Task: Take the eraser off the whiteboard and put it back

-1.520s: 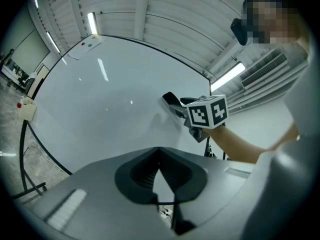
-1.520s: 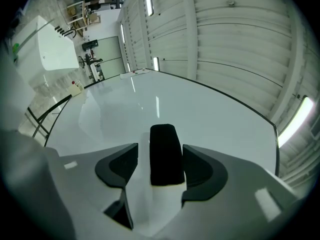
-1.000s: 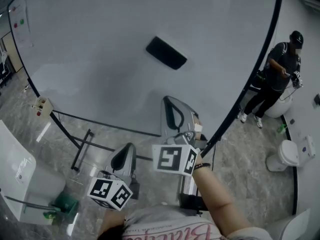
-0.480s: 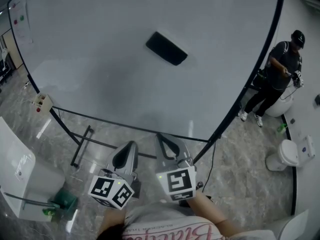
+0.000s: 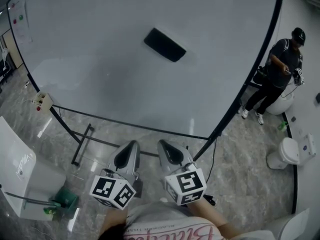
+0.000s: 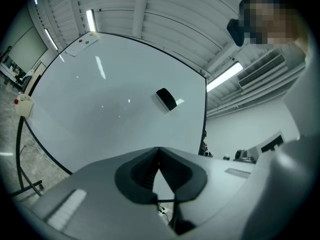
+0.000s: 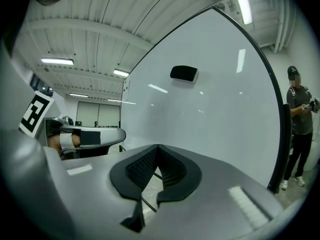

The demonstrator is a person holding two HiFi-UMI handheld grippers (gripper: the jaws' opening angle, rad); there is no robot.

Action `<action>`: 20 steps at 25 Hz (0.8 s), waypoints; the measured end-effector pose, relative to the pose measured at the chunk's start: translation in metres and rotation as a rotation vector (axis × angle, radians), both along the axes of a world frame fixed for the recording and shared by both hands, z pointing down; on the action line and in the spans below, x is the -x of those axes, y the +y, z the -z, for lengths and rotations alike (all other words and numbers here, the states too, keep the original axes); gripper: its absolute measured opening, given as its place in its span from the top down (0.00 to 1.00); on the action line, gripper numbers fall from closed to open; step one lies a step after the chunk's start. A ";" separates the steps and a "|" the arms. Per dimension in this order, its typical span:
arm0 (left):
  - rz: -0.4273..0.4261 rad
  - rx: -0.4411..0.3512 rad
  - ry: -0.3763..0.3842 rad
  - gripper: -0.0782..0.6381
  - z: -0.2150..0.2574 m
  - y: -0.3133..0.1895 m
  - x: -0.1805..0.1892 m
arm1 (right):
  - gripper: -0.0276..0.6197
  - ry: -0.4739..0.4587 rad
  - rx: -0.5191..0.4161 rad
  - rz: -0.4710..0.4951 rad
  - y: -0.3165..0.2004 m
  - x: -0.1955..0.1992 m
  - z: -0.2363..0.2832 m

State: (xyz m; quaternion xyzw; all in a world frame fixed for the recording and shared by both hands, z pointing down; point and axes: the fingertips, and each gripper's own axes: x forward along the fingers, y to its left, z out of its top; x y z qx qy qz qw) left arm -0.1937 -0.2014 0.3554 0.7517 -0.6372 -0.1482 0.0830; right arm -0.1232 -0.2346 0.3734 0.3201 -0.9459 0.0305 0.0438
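— What do we have off to the right?
— We see a person (image 5: 280, 74) in dark clothes and a cap standing on the grey marbled floor (image 5: 240, 159), holding something small in both hands. Near their feet sits a white rounded thing (image 5: 287, 154); we cannot tell what it is.
— And on the left?
— We find a white panel (image 5: 20, 169) at the lower edge, with a green thing (image 5: 62, 200) just beside it. Higher up is a small pale box (image 5: 42, 101) with a red spot. Overhead, we see a light strip (image 6: 225, 76) on a ribbed ceiling.
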 end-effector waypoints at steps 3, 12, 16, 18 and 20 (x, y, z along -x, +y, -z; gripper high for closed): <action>-0.005 0.000 0.002 0.89 -0.001 -0.001 -0.003 | 0.96 0.007 0.000 -0.009 0.000 -0.004 -0.002; -0.018 -0.001 0.007 0.89 -0.002 -0.005 -0.012 | 0.96 0.010 -0.019 -0.022 -0.001 -0.013 0.000; -0.024 -0.002 0.004 0.89 -0.001 -0.006 -0.013 | 0.96 -0.008 -0.021 -0.016 -0.001 -0.014 0.003; -0.028 -0.002 0.001 0.89 -0.001 -0.007 -0.015 | 0.96 -0.020 -0.022 -0.011 -0.001 -0.015 0.005; -0.033 -0.002 -0.001 0.89 -0.001 -0.007 -0.016 | 0.96 -0.022 -0.023 -0.015 -0.002 -0.017 0.006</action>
